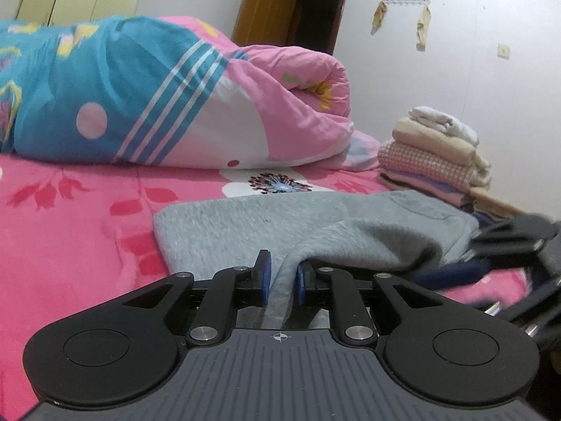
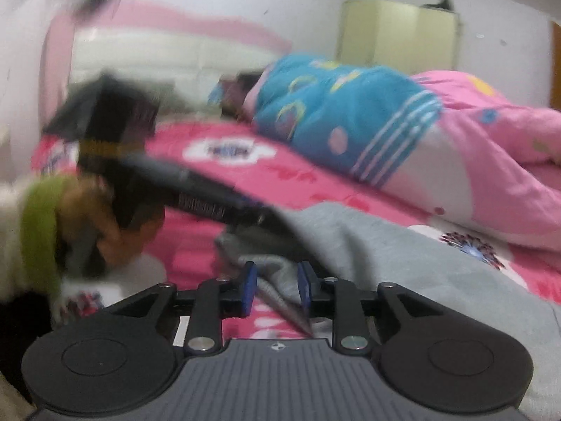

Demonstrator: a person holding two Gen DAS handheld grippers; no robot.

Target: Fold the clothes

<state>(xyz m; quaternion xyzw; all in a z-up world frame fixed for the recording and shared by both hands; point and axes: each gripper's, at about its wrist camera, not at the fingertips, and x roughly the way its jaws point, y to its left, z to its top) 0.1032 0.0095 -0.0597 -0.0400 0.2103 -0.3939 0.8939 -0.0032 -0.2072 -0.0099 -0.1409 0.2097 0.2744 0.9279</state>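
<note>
Grey fleece garment [image 1: 298, 224] lies on the pink bedsheet [image 1: 70, 217], in front of the rolled quilt [image 1: 140, 87]. Left gripper [image 1: 283, 273] stands slightly parted, a fold between its pads. In the right view, the right gripper [image 2: 277, 280] gapes wider around the garment's edge, not pinching.

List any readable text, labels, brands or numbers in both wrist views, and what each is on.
No text can be read in either view.
White print on the left gripper body, seen from the right wrist: too blurred to read.
Crosshair mark on the right gripper housing: a symbol, no letters.
</note>
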